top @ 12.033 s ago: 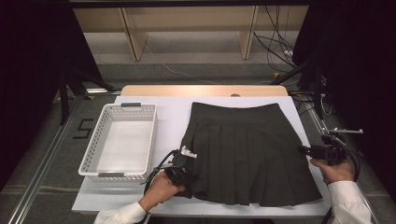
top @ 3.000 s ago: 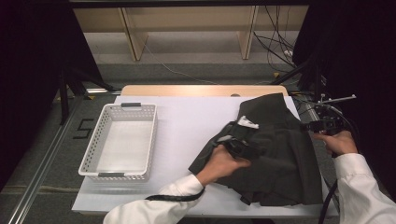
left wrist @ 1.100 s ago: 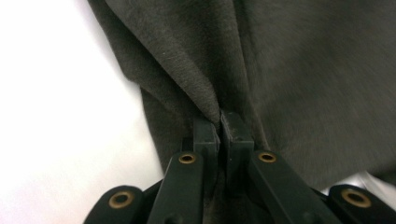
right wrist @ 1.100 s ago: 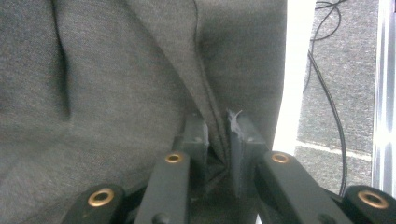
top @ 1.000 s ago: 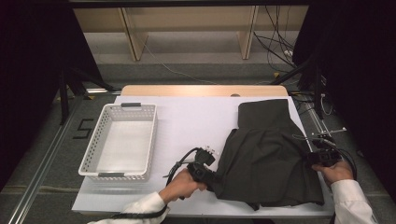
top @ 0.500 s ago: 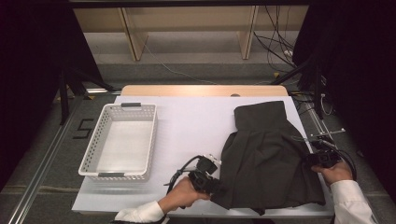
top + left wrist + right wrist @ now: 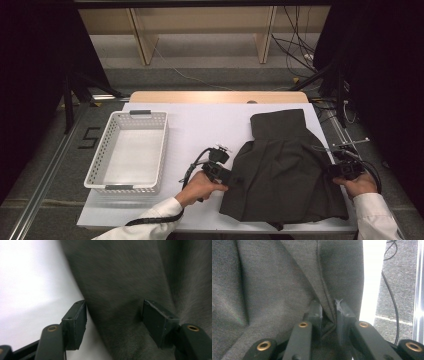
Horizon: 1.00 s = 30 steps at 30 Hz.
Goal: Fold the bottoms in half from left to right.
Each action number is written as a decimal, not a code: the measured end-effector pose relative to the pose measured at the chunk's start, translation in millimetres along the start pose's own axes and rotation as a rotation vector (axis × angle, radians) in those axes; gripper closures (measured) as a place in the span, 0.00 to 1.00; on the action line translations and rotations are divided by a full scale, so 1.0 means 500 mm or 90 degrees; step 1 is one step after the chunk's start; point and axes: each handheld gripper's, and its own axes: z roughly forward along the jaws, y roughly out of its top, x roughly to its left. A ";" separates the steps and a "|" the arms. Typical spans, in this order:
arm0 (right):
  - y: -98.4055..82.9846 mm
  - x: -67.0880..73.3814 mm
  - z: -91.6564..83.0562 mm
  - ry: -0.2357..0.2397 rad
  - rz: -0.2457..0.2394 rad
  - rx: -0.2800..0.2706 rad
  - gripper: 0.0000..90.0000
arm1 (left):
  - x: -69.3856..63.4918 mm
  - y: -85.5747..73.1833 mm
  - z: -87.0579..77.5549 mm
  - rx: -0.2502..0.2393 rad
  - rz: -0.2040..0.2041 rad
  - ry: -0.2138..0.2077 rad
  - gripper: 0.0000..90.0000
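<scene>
A dark grey skirt (image 7: 285, 165) lies folded on the right half of the white table (image 7: 200, 125). My left gripper (image 7: 234, 179) sits at the skirt's left edge. In the left gripper view its jaws (image 7: 115, 322) have just been opening; they stand apart over the fabric's edge (image 7: 125, 277) without pressing it. My right gripper (image 7: 332, 171) is at the skirt's right edge. In the right gripper view it (image 7: 329, 315) is shut on a seamed fold of the skirt (image 7: 274, 285).
An empty white plastic basket (image 7: 145, 113) stands on the left side of the table. Bare white table lies between basket and skirt. Cables (image 7: 360, 115) run over the floor to the right, beyond the table's edge.
The skirt, spread flat at first, has been folded over to the right. In the last second my left gripper shifted a little along the skirt's left edge and opened. The right gripper stayed put.
</scene>
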 end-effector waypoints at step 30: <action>-0.017 0.022 -0.045 0.057 -0.016 0.002 0.98 | -0.054 -0.049 -0.053 -0.059 0.001 -0.055 0.86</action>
